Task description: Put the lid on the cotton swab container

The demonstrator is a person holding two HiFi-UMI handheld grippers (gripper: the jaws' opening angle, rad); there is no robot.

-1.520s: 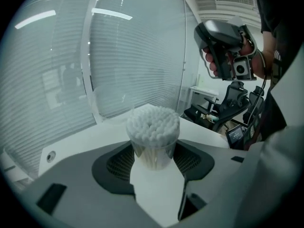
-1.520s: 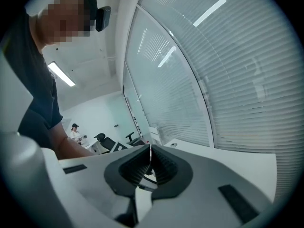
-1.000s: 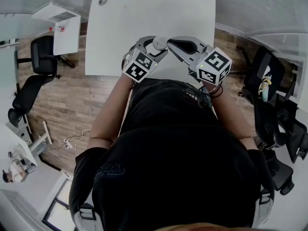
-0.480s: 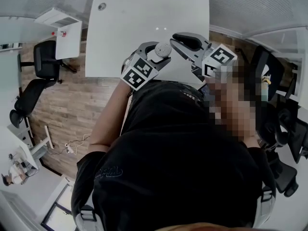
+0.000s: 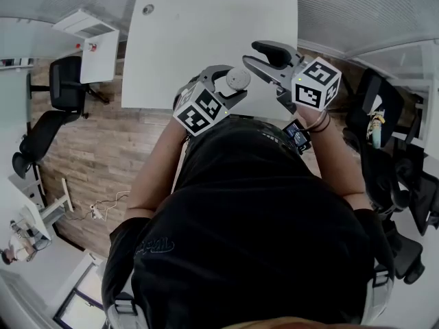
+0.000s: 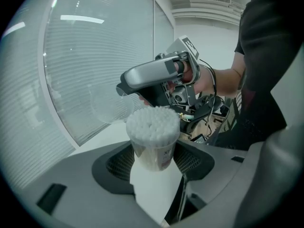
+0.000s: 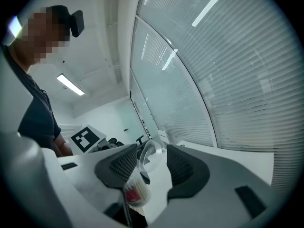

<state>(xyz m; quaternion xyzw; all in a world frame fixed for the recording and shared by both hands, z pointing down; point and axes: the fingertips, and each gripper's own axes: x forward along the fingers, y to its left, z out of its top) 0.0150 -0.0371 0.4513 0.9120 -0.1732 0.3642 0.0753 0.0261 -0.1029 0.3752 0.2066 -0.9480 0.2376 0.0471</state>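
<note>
clear plastic, the lid (image 7: 151,155) is not on yet. it hangs tilted between the jaws of the right gripper (image 7: 153,164), which have just been opening and now stand apart. a sliver of gap shows on each side of the lid, so i read it as let go or about to be, though i cannot tell what bears it.

the left gripper (image 6: 154,161) has its jaws clamped on the lower body of the container (image 6: 153,144). it holds the container in the air over the near edge of the white worktop (image 5: 199,40), right of the middle of that edge. the mouth is open and the swabs (image 6: 152,122) show bare, packed full to the rim. in the left gripper view the lid sits just beside the container's rim, on the side away from the person's body. its edge touches the rim or nearly does, and it does not cover the swabs.

done so far, by my reading: both pieces are off the worktop and brought close together. left to do: bring the lid square over the mouth, lower it round the swabs and press it home. with the right jaws parted and the lid crooked, it may slip off before it seats.
</note>
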